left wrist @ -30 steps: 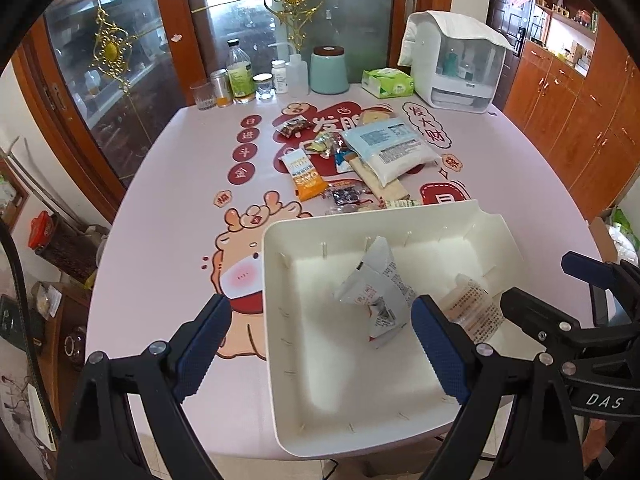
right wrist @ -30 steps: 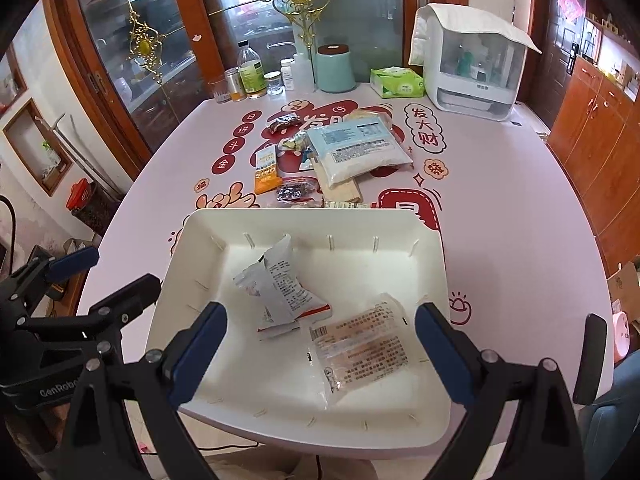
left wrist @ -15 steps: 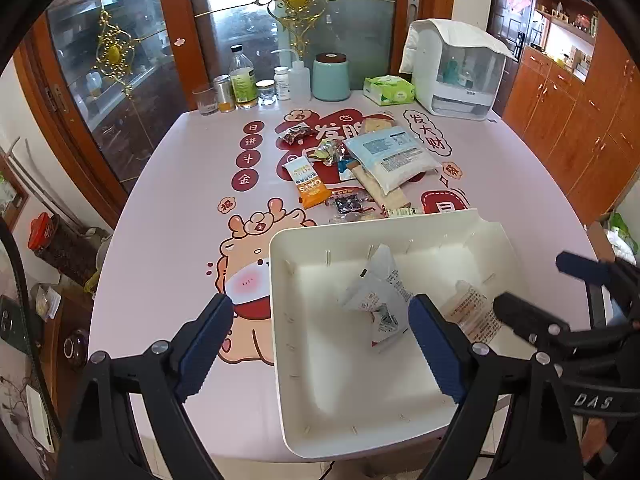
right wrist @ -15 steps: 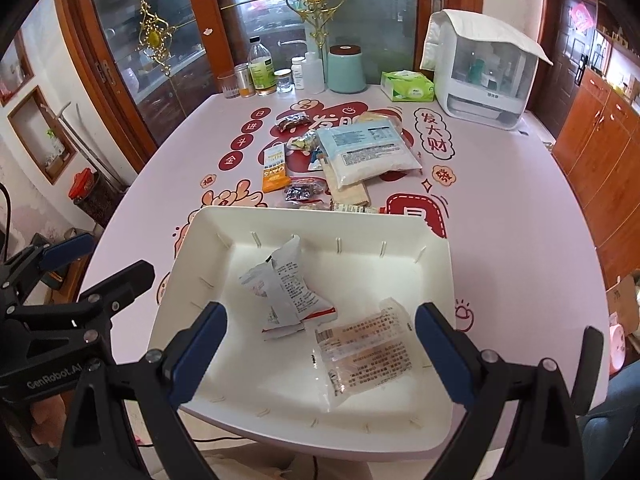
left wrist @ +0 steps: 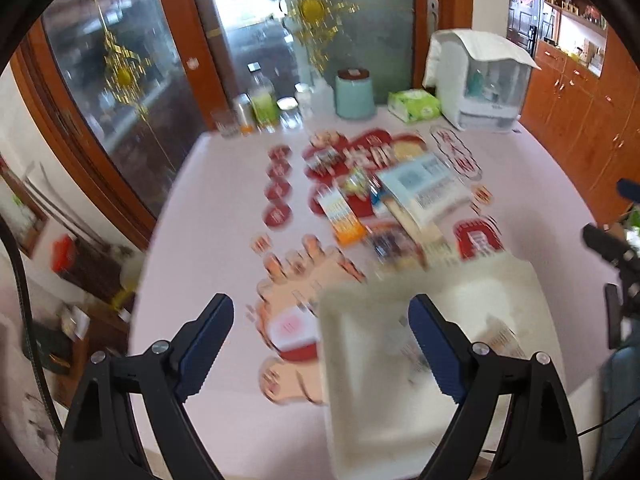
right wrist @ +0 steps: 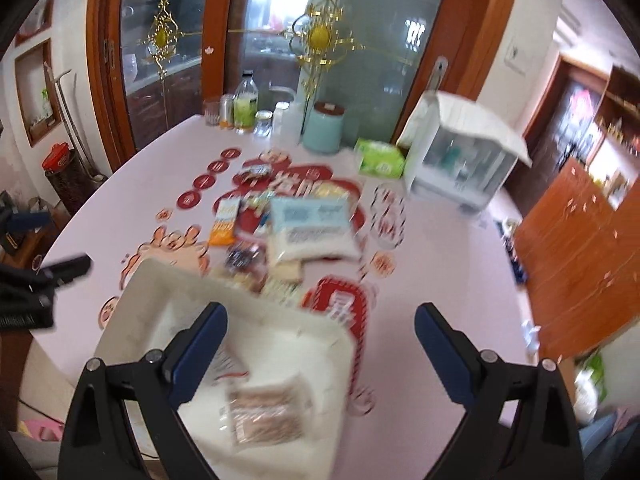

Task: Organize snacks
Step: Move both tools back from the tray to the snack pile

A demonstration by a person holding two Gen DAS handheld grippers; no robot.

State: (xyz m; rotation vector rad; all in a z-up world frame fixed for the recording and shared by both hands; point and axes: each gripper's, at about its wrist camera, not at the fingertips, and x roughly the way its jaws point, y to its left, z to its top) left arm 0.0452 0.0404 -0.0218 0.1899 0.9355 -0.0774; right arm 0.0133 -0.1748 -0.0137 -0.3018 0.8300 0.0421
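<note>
A white tray [left wrist: 360,400] [right wrist: 160,300] sits at the near edge of the pink table, holding a clear snack packet [right wrist: 266,416] and a white wrapper, both blurred. A pile of snacks lies beyond it: a large pale blue bag [left wrist: 426,184] [right wrist: 310,226], an orange packet [left wrist: 344,220] [right wrist: 224,226] and a small dark packet [right wrist: 240,260]. My left gripper [left wrist: 320,344] hangs open above the tray's left rim with nothing between its fingers. Above the tray's right rim hangs my right gripper [right wrist: 320,348], equally wide and empty.
At the table's far edge stand bottles and jars [right wrist: 244,110], a teal canister [left wrist: 354,94] [right wrist: 324,128], a green tissue box [left wrist: 414,106] [right wrist: 380,158] and a white covered appliance [left wrist: 478,80] [right wrist: 460,156]. Wooden cabinets [right wrist: 580,240] line the right wall. A glass door [left wrist: 312,20] is behind the table.
Both grippers have risen and pulled back from the tray, which now sits lower and smaller in each view. The right view has rolled and swung to the right. Both frames are now motion-blurred.
</note>
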